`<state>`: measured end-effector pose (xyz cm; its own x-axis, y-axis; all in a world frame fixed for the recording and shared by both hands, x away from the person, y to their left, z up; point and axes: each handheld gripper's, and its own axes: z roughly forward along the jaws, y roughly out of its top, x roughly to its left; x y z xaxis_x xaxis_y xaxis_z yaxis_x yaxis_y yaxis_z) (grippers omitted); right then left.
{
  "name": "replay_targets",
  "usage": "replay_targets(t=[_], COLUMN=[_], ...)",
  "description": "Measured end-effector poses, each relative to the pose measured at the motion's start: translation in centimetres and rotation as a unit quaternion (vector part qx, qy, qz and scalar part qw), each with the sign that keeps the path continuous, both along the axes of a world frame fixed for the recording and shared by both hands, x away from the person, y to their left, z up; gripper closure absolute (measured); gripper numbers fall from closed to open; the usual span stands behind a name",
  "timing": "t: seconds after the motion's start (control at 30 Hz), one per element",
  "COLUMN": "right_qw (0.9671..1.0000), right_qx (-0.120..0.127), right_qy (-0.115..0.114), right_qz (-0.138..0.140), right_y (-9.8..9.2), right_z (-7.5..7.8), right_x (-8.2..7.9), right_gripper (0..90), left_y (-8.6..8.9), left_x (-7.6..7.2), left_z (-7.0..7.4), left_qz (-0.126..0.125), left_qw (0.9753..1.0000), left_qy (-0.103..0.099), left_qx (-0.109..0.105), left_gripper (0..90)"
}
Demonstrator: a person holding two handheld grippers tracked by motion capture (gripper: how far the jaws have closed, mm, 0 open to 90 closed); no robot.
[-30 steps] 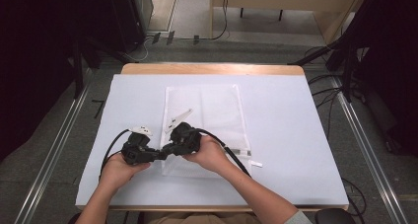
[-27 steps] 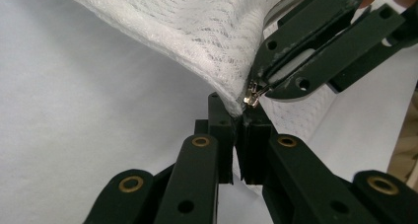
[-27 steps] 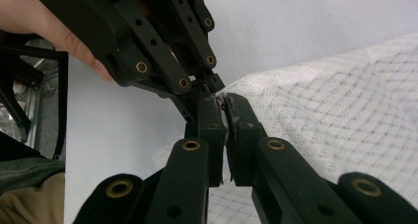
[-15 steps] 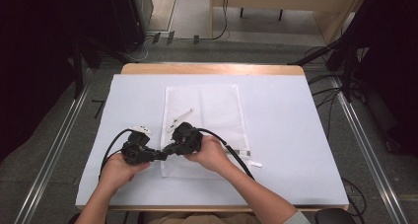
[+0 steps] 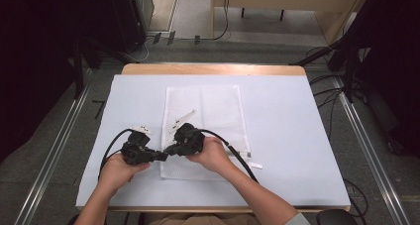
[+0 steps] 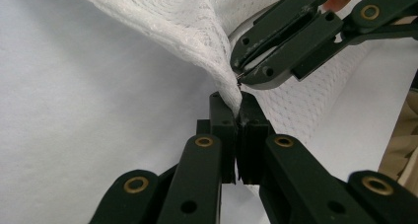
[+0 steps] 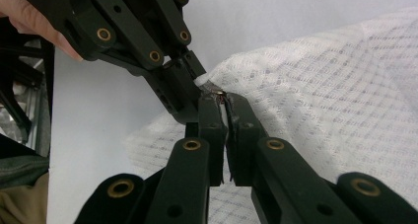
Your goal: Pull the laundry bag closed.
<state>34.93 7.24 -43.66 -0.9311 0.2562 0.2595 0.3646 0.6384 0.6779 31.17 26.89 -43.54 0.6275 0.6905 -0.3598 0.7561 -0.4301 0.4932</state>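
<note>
Left hand-held gripper (image 6: pixel 238 116) and right hand-held gripper (image 7: pixel 220 101) both clenched on the mesh bag's (image 5: pixel 218 106) corner (tips touching), 6 o'clock on bench (image 5: pixel 297 136).

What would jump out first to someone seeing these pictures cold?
Two black grippers meet tip to tip at the near left corner of a white mesh bag lying flat on the pale blue table cover. The left gripper and the right gripper are both clamped on that corner, lifting it into a peak.
</note>
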Motion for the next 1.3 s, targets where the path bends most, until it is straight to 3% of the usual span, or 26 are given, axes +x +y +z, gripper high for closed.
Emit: replay_targets(t=[0.3, 0.47, 0.73, 0.8, 0.87, 1.3], right_qw=[0.9999, 1.0000, 0.9997, 0.9999, 0.9999, 0.9996], right_qx=[-0.002, -0.003, -0.008, -0.007, -0.007, -0.019], right_qy=[-0.012, -0.001, -0.022, -0.008, -0.007, -0.018], right_qz=[0.001, -0.004, -0.004, -0.009, -0.009, -0.013], right_y=[-0.3, -0.7, -1.1, -1.5, -1.5, -2.2], right_z=[-0.1, -0.5, -0.4, -0.6, -0.7, -0.4], right_x=[0.1, 0.2, 0.2, 0.4, 0.4, 0.4], right_gripper=[88.5, 88.4, 88.4, 88.4, 88.4, 88.3], left_y=[0.3, 0.6, 0.7, 0.7, 0.6, 0.9], left_x=[0.0, -0.1, -0.1, -0.1, -0.2, -0.2], left_z=[0.1, 0.0, 0.1, 0.0, 0.0, 0.1], left_qz=[-0.001, -0.014, -0.010, -0.013, -0.015, -0.011], left_qw=[1.0000, 0.9998, 0.9997, 0.9997, 0.9997, 0.9996], left_qy=[-0.004, -0.011, -0.017, -0.016, -0.015, -0.022], left_qx=[-0.008, -0.005, -0.013, -0.010, -0.008, -0.013], left_gripper=[89.1, 89.0, 88.9, 88.9, 88.9, 88.6])
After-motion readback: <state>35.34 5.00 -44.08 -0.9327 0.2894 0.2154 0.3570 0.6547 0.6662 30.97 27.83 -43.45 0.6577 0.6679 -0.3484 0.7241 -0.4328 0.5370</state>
